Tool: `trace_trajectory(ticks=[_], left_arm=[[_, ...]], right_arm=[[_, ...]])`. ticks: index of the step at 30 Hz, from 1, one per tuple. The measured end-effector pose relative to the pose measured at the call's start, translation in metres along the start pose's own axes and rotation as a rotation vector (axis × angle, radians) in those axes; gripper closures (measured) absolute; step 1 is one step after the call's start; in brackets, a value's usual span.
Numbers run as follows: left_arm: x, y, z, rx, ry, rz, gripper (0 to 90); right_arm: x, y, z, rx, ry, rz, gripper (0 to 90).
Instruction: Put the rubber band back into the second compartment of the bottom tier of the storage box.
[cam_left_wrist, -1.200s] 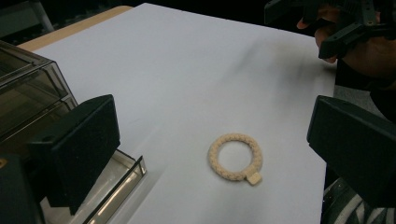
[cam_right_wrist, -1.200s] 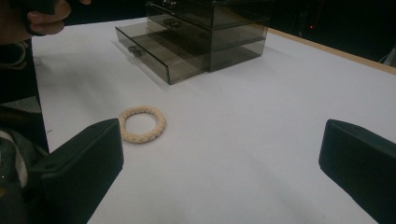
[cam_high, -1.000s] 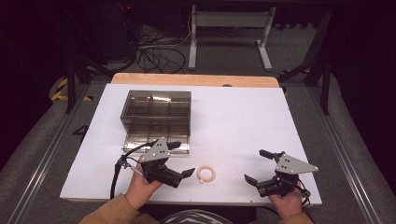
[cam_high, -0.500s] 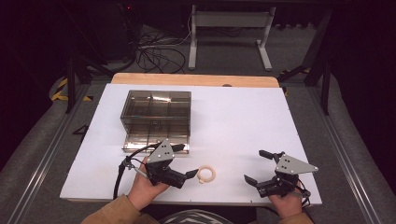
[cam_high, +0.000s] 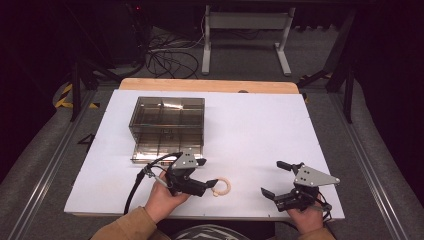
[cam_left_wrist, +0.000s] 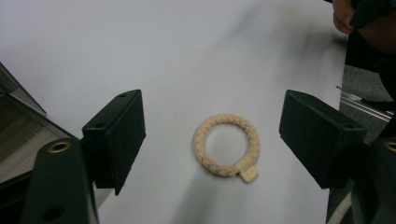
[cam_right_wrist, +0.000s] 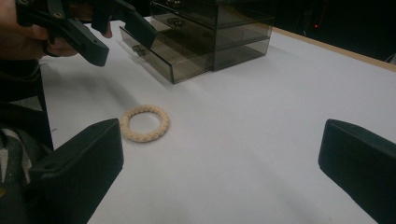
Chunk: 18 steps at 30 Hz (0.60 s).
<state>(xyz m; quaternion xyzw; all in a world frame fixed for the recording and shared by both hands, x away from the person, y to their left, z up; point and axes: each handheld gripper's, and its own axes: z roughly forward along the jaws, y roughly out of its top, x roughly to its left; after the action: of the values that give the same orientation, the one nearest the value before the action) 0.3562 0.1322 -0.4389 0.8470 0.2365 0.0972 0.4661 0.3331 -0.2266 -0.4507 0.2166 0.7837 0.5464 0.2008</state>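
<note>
our left gripper (cam_left_wrist: 212, 140) has crept closer over the braided ring (cam_left_wrist: 226, 145), jaws spread astride it, so a grasp seems near; right gripper (cam_high: 281, 180) rests released.

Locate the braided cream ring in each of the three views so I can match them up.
High view: braided ring lies on the white table near the front edge, just ahead of the left gripper.
Left gripper view: ring at centre, on the table, framed by the two open jaws.
Right gripper view: ring left of centre, flat on the table.
Shared landmark: the smoky drawer box, its bottom drawer pulled out.
</note>
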Motion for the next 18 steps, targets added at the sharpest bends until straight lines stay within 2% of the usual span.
trace_trajectory(ticks=[5, 11, 18], left_arm=[[0.003, 0.000, 0.014, 0.050, -0.028, -0.021, 27.7], [0.002, 0.000, 0.028, 0.105, -0.025, -0.018, 30.9], [0.003, 0.000, 0.039, 0.150, 0.005, -0.013, 36.7]], right_arm=[[0.000, 0.000, 0.000, -0.003, 0.005, 0.002, 0.5], [0.000, 0.000, 0.000, -0.002, 0.007, 0.002, 0.5], [0.000, 0.000, 0.001, 0.001, 0.016, 0.005, 0.5]])
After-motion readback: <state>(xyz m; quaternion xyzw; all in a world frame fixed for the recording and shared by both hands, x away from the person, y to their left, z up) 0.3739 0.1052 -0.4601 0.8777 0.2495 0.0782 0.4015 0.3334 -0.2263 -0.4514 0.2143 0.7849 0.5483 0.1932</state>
